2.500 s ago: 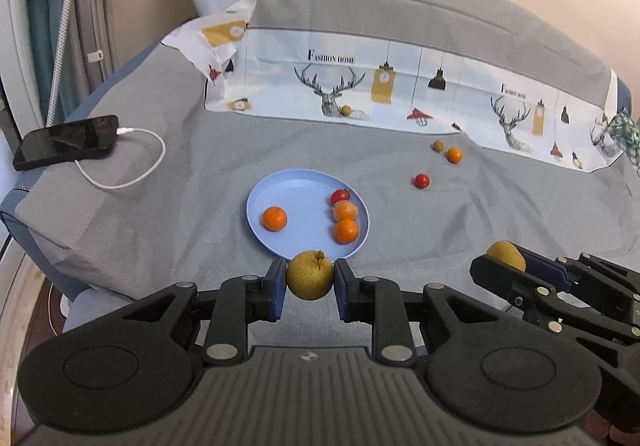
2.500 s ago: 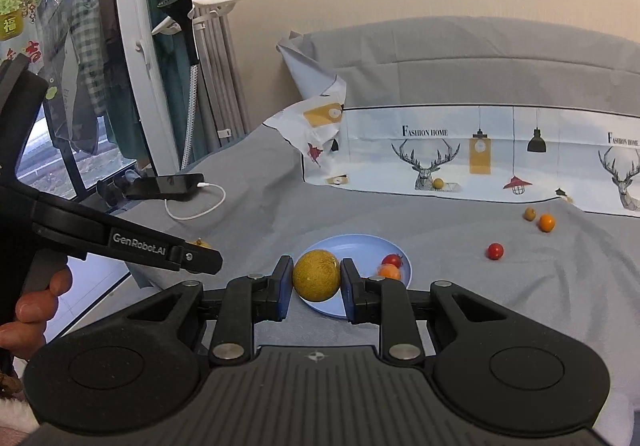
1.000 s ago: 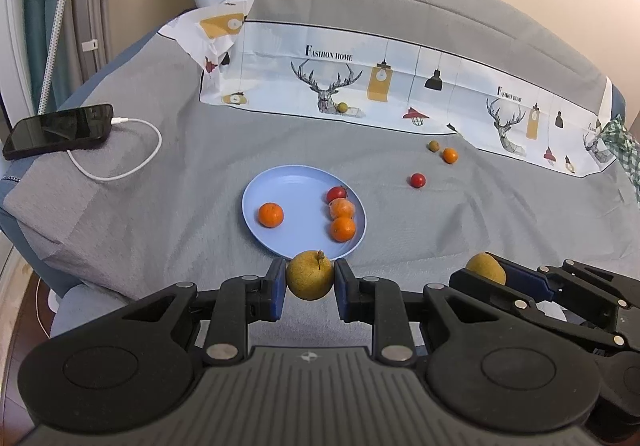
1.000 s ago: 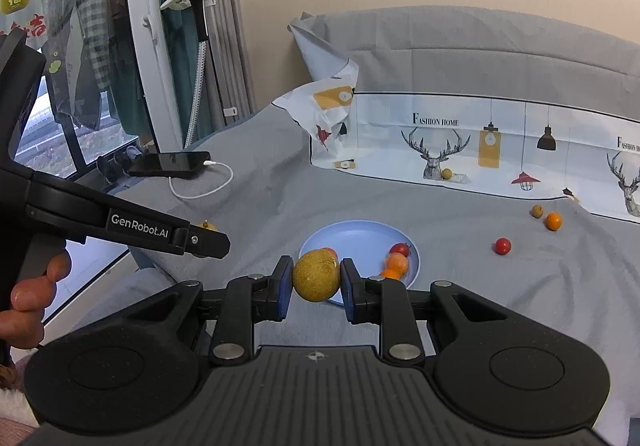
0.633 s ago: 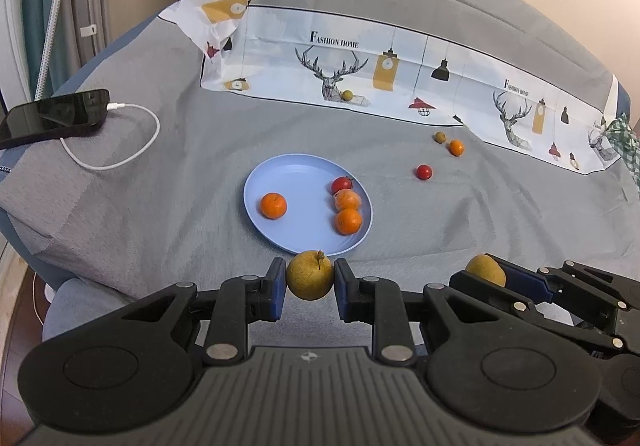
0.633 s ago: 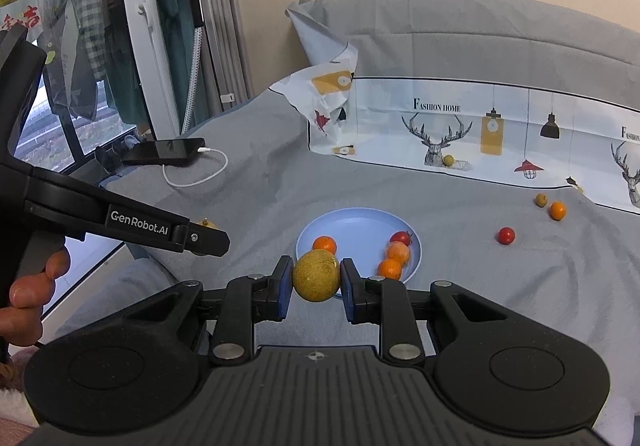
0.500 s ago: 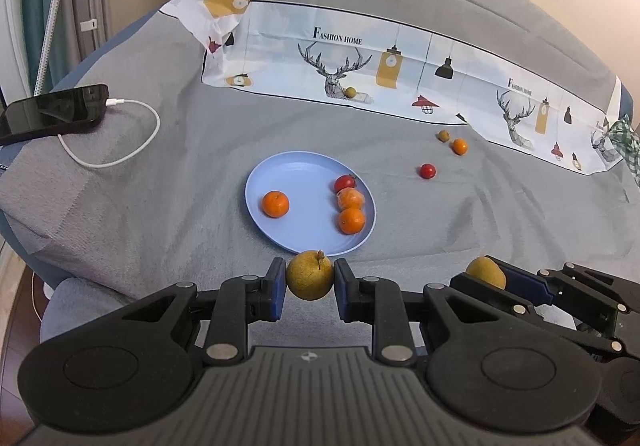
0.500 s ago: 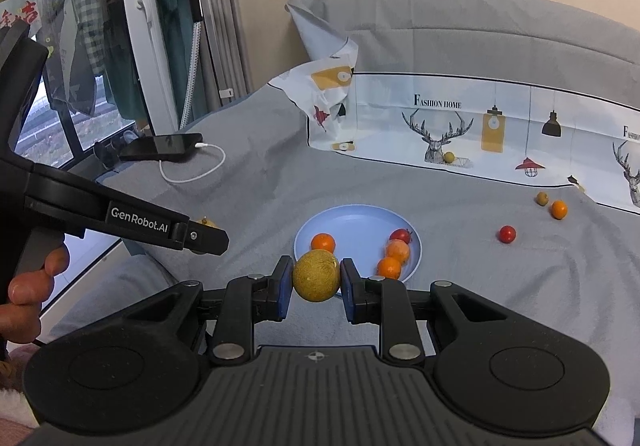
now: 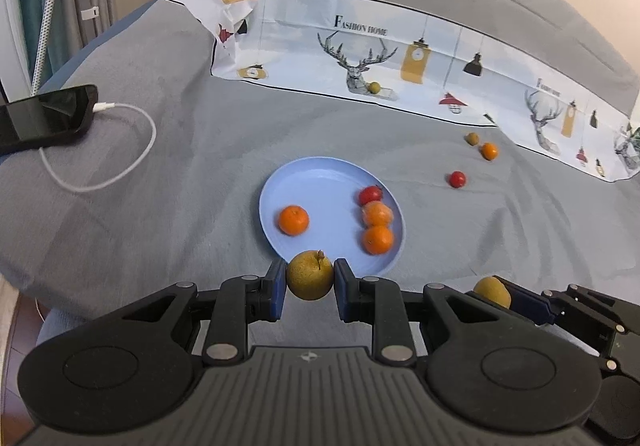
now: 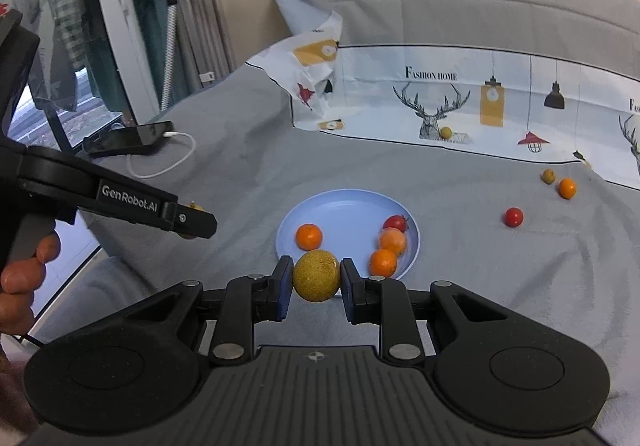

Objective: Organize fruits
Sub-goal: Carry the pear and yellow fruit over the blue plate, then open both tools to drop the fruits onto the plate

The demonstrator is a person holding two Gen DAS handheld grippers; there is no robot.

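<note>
Left gripper (image 9: pixel 310 281) clamps a stemmed brown pear (image 9: pixel 310 276), right gripper (image 10: pixel 316 277) grips a round yellow fruit (image 10: pixel 316 275), both hovering at the blue plate's (image 9: pixel 320 177) near rim.

Both wrist views look forward and down, sharing the blue plate (image 9: pixel 332 181) (image 10: pixel 348 201) nearby.
</note>
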